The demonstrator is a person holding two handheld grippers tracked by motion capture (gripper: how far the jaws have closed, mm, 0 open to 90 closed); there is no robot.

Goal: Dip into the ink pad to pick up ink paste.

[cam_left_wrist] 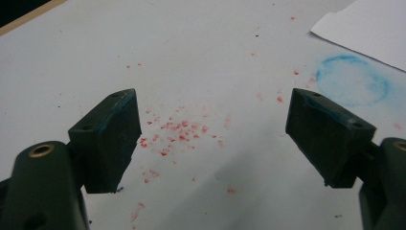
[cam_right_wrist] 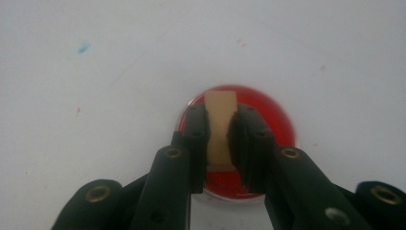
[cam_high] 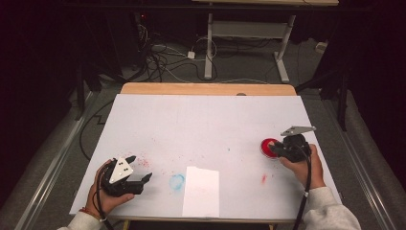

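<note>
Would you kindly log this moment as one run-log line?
right gripper: shut on wooden block, over red ink pad | left gripper: open, holding nothing | white paper: flat on table

2 hand-held grippers are showing: the left hand-held gripper (cam_high: 140, 168) and the right hand-held gripper (cam_high: 273, 149), each carried by 1 hand, making 2 hands. 1 worktop (cam_high: 206, 115) is lying under everything, covered by 1 white sheet. 1 round red dish (cam_right_wrist: 268, 115) is sitting on it, and 1 tan block (cam_right_wrist: 220, 127) is standing over that dish. 1 white paper (cam_high: 201, 190) is lying near the front edge. 1 blue ring stain (cam_high: 176, 181) is showing beside that paper, and 1 patch of red specks (cam_left_wrist: 177, 132) is lying scattered.
</note>
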